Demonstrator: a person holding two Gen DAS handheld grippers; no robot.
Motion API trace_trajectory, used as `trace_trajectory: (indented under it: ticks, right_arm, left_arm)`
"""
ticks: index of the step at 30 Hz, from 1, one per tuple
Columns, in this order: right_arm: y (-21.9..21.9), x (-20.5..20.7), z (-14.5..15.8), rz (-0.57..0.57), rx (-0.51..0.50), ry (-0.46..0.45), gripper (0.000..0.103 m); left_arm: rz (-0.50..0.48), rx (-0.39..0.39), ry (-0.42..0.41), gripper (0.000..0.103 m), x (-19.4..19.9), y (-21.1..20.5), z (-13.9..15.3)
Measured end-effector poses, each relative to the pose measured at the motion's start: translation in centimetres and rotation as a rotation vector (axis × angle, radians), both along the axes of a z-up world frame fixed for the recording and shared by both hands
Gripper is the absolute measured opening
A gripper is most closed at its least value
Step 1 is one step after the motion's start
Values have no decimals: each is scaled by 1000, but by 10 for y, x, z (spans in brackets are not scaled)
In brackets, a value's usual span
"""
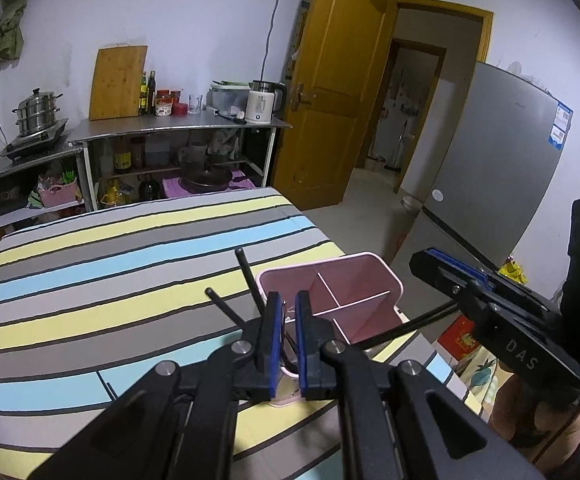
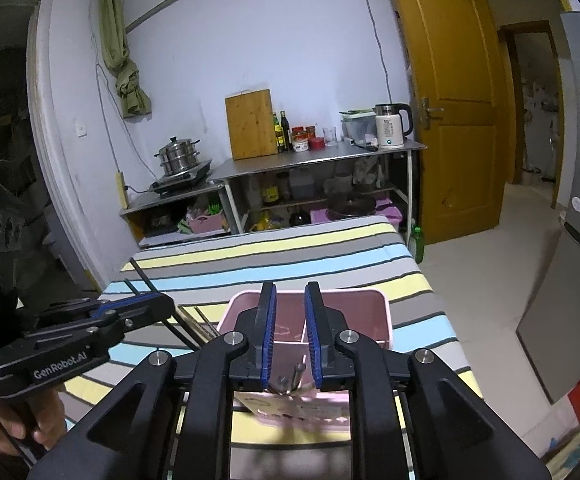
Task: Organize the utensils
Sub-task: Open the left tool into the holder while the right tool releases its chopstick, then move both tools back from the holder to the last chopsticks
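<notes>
A pink utensil holder (image 1: 354,280) with divided compartments stands on the striped table near its right edge. My left gripper (image 1: 285,312) hovers over the holder's near left corner, shut on black chopsticks (image 1: 245,272) whose upper ends stick out up and to the left. In the right wrist view the same left gripper (image 2: 165,304) comes in from the left, with the chopsticks (image 2: 145,280) slanting down into the holder (image 2: 370,304). My right gripper (image 2: 290,320) is open above the holder's near compartment. Thin metal-ended utensils (image 2: 294,376) stand below its pads, untouched.
The striped tablecloth (image 1: 109,280) covers the table. Behind it are steel shelves (image 1: 177,128) with a cutting board, bottles, a kettle and a steamer pot. A wooden door (image 1: 338,80) and a grey fridge (image 1: 510,152) are on the right. A hand (image 2: 13,420) grips the left tool.
</notes>
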State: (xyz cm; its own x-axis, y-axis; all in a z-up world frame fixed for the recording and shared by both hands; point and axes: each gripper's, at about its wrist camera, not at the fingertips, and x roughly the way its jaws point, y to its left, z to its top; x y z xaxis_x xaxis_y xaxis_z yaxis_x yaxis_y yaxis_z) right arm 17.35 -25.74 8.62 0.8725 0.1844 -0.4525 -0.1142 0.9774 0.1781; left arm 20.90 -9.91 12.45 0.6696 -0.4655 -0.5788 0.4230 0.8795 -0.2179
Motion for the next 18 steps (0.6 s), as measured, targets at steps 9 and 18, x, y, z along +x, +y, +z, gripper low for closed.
trace_trajectory:
  ticks: [9,18]
  right_arm:
    - [6,-33,10,-3,-17,-30,19]
    - [37,-62,5,71,-56,-30,20]
  left_arm:
    - [23,-33,-37,13,-31,21,12]
    - [62,-54,-36,16,-63,47,3]
